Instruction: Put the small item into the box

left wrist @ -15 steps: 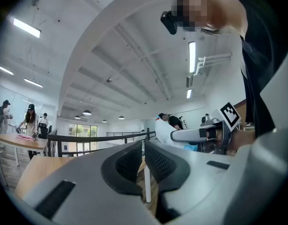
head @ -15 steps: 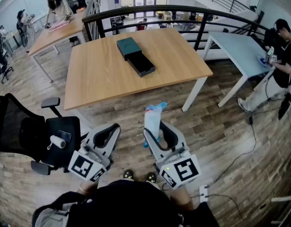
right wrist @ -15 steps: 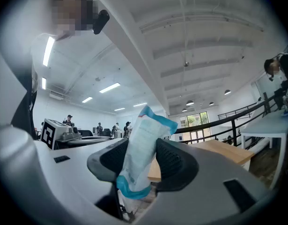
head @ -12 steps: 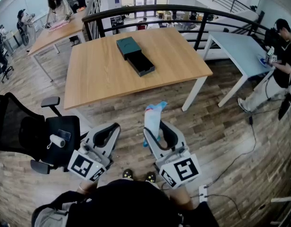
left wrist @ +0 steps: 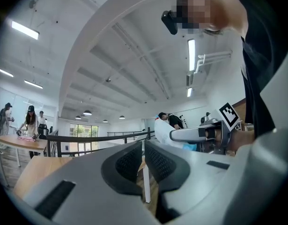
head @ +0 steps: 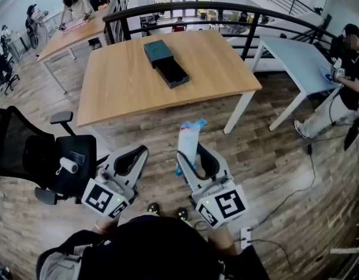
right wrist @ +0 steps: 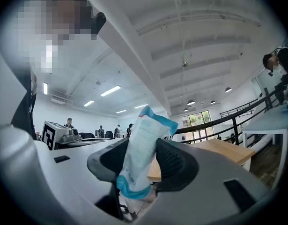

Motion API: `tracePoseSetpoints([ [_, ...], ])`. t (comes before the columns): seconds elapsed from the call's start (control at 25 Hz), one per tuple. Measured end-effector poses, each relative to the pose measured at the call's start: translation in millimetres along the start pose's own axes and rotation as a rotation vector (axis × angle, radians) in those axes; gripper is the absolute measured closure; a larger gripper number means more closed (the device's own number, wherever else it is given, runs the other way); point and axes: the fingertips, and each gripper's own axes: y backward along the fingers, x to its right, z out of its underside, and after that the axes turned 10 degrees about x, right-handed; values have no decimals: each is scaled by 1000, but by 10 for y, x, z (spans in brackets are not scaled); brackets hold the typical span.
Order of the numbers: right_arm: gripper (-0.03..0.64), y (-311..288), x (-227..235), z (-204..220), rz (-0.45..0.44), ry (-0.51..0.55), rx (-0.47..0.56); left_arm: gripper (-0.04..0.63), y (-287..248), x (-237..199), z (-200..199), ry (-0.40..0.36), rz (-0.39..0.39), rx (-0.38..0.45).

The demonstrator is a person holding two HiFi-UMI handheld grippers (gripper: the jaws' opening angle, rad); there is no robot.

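A small white-and-blue packet (head: pixel 189 140) stands upright between the jaws of my right gripper (head: pixel 194 151), which is shut on it. In the right gripper view the packet (right wrist: pixel 146 130) fills the gap of the right gripper (right wrist: pixel 147 146). My left gripper (head: pixel 130 161) hangs beside it, shut with nothing in it; the left gripper view shows the left gripper (left wrist: pixel 143 150) with its pads close together. Both are held over the wooden floor, well short of the wooden table (head: pixel 121 92). On the table lies a dark green box (head: pixel 172 73), its tray slid open next to the lid (head: pixel 157 51).
A black office chair (head: pixel 27 150) stands at my left. To the right are a white table (head: pixel 296 60) and a person (head: pixel 349 69). A black railing (head: pixel 226 7) runs behind the table. A power strip (head: pixel 245 236) and cable lie on the floor.
The head view has shifted slightly, so the table and chair sit a little higher in frame. Both grippers keep the same pose, and the packet stays in the right one.
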Motion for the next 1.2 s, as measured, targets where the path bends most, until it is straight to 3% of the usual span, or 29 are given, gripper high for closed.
tracePoseSetpoints([
  [0.72,428,195,234,144,-28,-65,-9,569,-120,235,176,-15,-38,-43],
  [1.2,428,-366,704,239,18,-13,-17,569,-662,-320,384,6,8,-3],
])
